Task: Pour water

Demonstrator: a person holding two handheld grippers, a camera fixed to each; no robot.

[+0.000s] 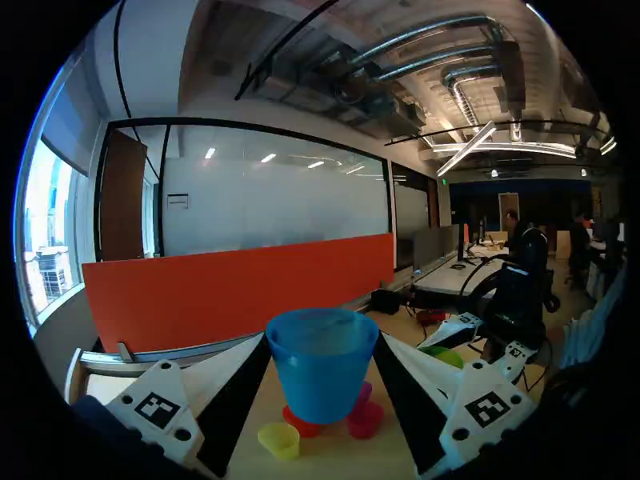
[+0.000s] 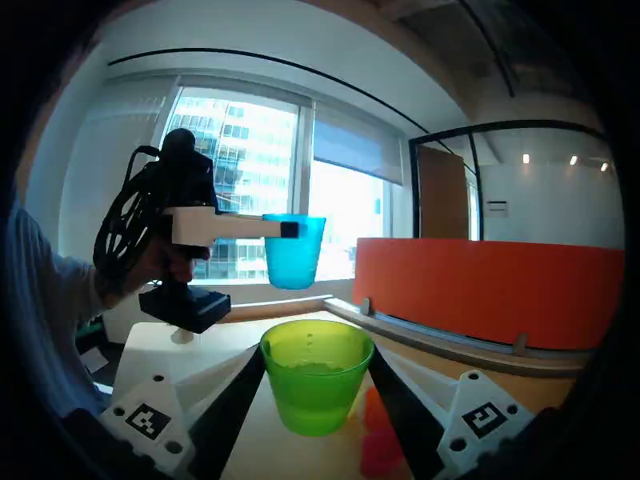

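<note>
Seeming part-filled, green cup (image 2: 318,376) and blue cup (image 1: 322,364) are gripped upright.

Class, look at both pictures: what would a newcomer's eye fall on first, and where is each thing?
A blue cup is gripped in the left tool, held high in front of the bright window. A green cup sits in the right tool, lower down by the table. A long orange screen runs behind it.

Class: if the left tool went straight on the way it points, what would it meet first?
Likely the orange partition beyond the blue cup it holds; the small cups sit below that line. Depth unclear.
</note>
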